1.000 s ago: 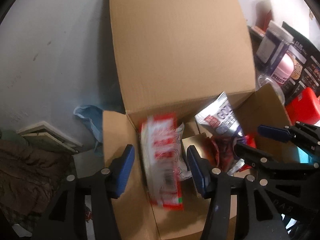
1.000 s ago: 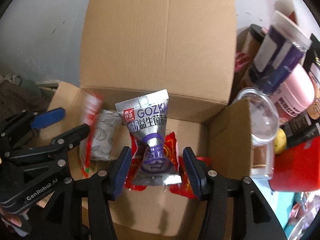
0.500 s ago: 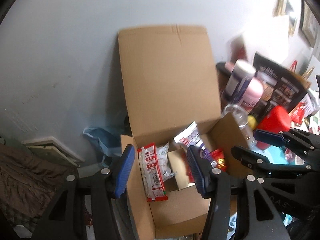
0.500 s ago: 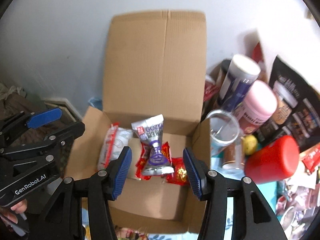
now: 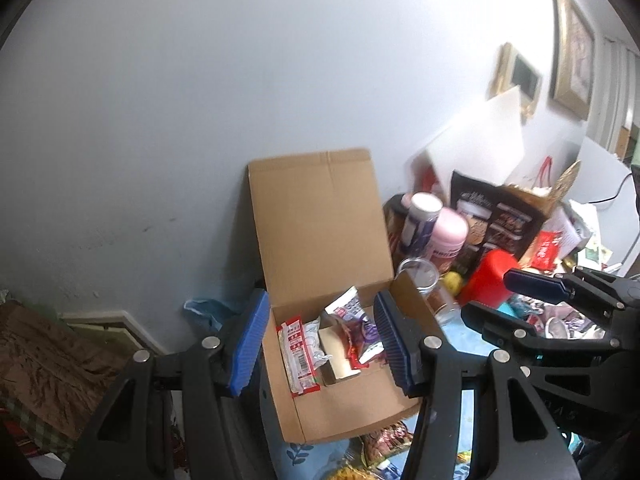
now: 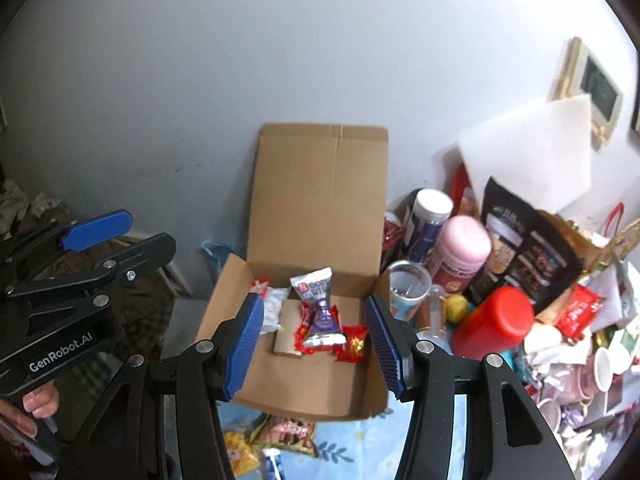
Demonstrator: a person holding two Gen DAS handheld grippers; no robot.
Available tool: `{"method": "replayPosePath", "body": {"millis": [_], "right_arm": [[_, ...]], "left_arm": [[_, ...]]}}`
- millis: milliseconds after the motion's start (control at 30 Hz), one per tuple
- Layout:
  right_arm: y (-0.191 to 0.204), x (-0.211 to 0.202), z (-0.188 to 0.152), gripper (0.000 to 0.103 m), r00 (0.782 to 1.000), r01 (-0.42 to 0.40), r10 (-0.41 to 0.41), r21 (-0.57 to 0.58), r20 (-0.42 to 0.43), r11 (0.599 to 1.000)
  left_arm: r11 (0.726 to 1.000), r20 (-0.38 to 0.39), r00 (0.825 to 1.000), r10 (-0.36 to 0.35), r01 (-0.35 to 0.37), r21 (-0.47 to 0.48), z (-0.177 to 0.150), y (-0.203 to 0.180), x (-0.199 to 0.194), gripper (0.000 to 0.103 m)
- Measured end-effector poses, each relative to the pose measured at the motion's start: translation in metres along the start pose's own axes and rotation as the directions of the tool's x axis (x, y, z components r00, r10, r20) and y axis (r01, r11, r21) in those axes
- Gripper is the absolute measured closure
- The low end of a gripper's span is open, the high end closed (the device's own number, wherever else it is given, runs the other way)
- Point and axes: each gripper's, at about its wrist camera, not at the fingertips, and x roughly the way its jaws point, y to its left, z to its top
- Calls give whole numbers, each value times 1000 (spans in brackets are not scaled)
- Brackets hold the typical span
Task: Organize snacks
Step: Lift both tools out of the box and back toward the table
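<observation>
An open cardboard box (image 5: 352, 412) (image 6: 304, 392) stands against the wall with its lid up. Inside lie a long red-and-white snack pack (image 5: 298, 356), a white wrapped snack (image 6: 273, 311), a silver-purple pouch (image 6: 320, 316) (image 5: 352, 314) and red packets (image 6: 354, 344). My left gripper (image 5: 320, 344) hangs high above the box, jaws apart, nothing between them. My right gripper (image 6: 314, 344) is also well above the box, open and empty. Each gripper shows at the edge of the other's view.
Right of the box stand a clear cup (image 6: 408, 286), a pink canister (image 6: 460, 250), a white-lidded can (image 6: 430, 220), a red container (image 6: 494, 322) and a black printed bag (image 6: 528, 248). More snack packs (image 6: 280, 432) lie on the blue cloth in front. A hand (image 6: 38, 404) grips the left tool.
Both grippers have risen and pulled back from the box, which now looks much smaller. The snacks lie inside the box, free of the jaws.
</observation>
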Motion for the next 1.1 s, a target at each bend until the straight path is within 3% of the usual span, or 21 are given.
{"method": "replayPosePath", "body": {"millis": [300,600,667,733,1100], "right_arm": [[18,-66,-24,46,998,17,-17,3,63,1000],[33,-101,-57,43,997,13,-13,6,78,1000],[34,-105,-64,41,996,6,-7,8,84,1000],[36,-107,-74,41,997,5,-6,10,74,1000],[43,-104,-122,39,999,-30,29,41,17,999]], "left_arm": [[1000,52,998,-24,24,17,-16,-9,-57,49],[999,61,998,-20,18,42,-44,-17,-96,49],[999,60,998,-16,13,44,-50,-17,-100,29],[999,81,997,4,-7,43,-59,-18,-107,21],[996,24,1000,-20,18,93,-102,-25,-114,21]]}}
